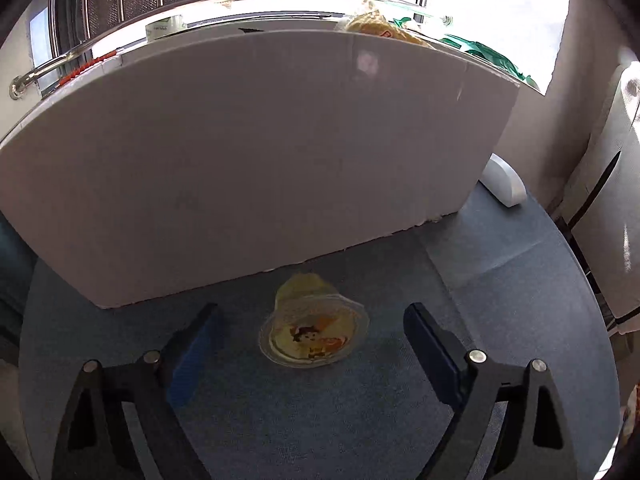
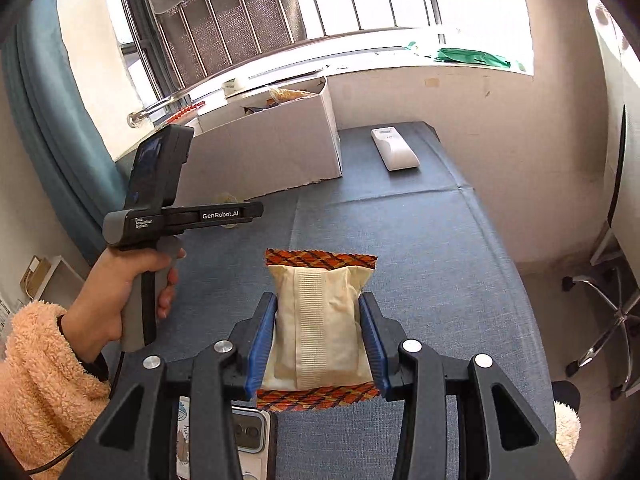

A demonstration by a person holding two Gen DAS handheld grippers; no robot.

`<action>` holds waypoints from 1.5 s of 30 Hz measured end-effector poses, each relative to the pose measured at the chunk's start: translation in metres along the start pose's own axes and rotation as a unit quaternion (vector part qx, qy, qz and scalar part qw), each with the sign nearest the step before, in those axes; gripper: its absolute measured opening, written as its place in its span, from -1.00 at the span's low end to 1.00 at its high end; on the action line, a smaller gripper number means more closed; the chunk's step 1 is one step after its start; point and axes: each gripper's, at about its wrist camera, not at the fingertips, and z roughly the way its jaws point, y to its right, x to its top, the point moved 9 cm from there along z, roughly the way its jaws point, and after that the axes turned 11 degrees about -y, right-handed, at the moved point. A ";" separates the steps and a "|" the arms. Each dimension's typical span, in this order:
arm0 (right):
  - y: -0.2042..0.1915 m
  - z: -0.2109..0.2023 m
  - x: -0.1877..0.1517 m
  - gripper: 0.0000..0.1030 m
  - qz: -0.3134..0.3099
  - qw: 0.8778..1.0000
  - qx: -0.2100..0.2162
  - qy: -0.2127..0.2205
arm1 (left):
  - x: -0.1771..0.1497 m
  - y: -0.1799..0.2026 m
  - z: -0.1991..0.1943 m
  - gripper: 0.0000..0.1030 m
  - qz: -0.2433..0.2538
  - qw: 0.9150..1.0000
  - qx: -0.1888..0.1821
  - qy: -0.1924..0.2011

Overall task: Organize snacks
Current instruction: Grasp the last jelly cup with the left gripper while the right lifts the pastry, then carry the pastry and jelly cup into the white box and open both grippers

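Left gripper spread wide around jelly cup, lying near the blue table's far edge, just before the white box. Right gripper clenched on cream snack packet above mid-table. Best lowered squarely, then closed gently across the cup's body.

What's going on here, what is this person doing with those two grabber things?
A person is tidying snacks with two handheld grippers. The right gripper is shut on a cream snack packet with orange plaid ends, held above the blue surface. The left gripper is open, its jaws either side of a jelly cup lying beside the white cardboard box, which already holds snacks.
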 end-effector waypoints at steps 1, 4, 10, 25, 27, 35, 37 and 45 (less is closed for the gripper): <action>0.001 0.001 0.000 -0.12 0.000 1.000 0.002 -0.001 | 0.001 -0.001 -0.002 0.38 0.006 1.000 0.003 0.010; 0.003 0.005 0.001 -0.12 0.007 1.000 0.008 -0.004 | -0.001 -0.003 -0.010 -0.07 -0.001 1.000 -0.020 0.013; 0.000 0.015 0.002 -0.12 0.005 1.000 0.010 -0.010 | -0.011 -0.015 -0.049 -0.07 -0.003 0.997 -0.052 0.054; -0.050 0.013 0.114 -0.12 -0.037 0.996 0.079 0.017 | 0.014 -0.064 -0.218 -0.07 -0.003 0.971 -0.104 0.217; -0.061 0.015 0.144 -0.12 -0.051 0.995 0.079 0.023 | 0.031 -0.072 -0.221 -0.07 -0.006 0.970 -0.106 0.219; -0.097 0.063 0.258 -0.11 -0.086 0.995 0.055 0.011 | 0.120 -0.082 -0.182 -0.07 -0.015 0.980 -0.105 0.169; -0.093 0.078 0.280 -0.11 -0.075 0.996 0.048 0.002 | 0.136 -0.087 -0.168 -0.07 -0.018 0.983 -0.095 0.156; -0.083 0.110 0.322 0.11 -0.073 0.997 0.022 -0.016 | 0.159 -0.103 -0.143 0.00 -0.036 0.987 -0.071 0.138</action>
